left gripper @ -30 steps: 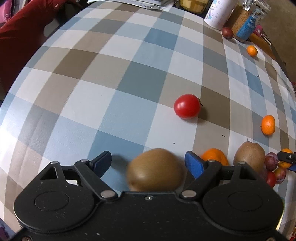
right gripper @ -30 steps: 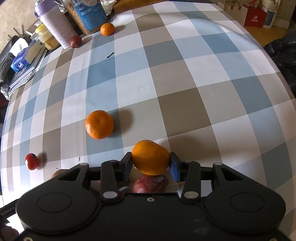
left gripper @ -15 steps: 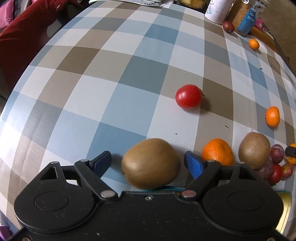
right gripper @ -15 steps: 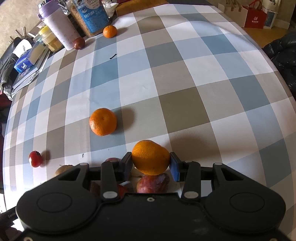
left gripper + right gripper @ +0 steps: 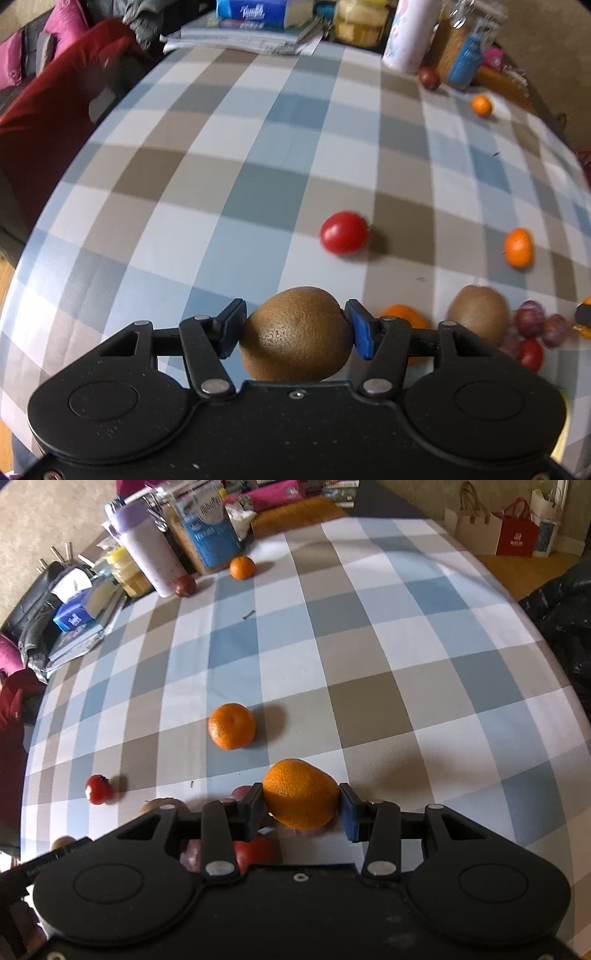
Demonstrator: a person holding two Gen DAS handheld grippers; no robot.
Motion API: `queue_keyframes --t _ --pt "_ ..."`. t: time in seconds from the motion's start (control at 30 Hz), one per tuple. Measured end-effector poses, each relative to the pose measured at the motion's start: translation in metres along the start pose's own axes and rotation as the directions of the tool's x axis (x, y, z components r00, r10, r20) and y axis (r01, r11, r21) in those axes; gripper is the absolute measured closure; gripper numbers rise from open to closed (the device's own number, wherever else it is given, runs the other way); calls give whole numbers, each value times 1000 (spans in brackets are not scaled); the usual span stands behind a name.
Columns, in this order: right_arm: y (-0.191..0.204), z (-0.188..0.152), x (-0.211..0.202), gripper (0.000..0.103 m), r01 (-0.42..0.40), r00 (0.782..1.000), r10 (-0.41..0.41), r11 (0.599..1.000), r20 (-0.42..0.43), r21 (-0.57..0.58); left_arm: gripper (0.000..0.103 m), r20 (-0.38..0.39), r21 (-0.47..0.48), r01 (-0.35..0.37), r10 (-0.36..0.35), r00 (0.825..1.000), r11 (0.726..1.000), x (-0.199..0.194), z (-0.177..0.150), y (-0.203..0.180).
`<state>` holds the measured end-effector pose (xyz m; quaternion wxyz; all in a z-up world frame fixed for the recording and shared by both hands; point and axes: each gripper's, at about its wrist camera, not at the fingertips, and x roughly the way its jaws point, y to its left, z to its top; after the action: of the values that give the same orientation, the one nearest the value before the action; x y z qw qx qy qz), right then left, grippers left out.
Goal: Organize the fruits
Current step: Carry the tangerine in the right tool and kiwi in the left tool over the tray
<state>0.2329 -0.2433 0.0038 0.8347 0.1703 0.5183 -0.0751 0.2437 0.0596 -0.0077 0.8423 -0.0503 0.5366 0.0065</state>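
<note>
So the left gripper [image 5: 295,332] is clamped on a brown kiwi [image 5: 295,334], both blue pads pressed into its sides, held above the checked tablecloth [image 5: 258,155]. Just to its right sits a little pile: an orange [image 5: 402,315], a second kiwi [image 5: 478,314], some plums [image 5: 530,319] and a small red fruit [image 5: 530,354], all bunched close together. A bit farther out there's a red tomato [image 5: 344,233] on its own and a mandarin [image 5: 519,247] off to the right. The right gripper [image 5: 301,806] is squeezing an orange fruit [image 5: 301,794] between its pads, with reddish fruit [image 5: 255,851] right under it. Beyond that a mandarin [image 5: 231,726] sits alone mid-table, and way at the far edge another mandarin [image 5: 242,567] and a dark plum [image 5: 184,585] sit by a white tumbler [image 5: 149,559] and a jar [image 5: 207,535]
</note>
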Motion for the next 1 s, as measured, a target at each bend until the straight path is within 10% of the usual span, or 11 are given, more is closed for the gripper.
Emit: queue_keyframes --t 0.4,1.0 --pt "-2 -34 -51 59 -102 994 103 994 29 -47 41 -30 69 121 -119 992 990 -44 -38 -25" --pt "-8 -126 -57 59 -151 983 139 984 -119 -98 41 -95 53 114 -109 990 992 -50 -117 -28"
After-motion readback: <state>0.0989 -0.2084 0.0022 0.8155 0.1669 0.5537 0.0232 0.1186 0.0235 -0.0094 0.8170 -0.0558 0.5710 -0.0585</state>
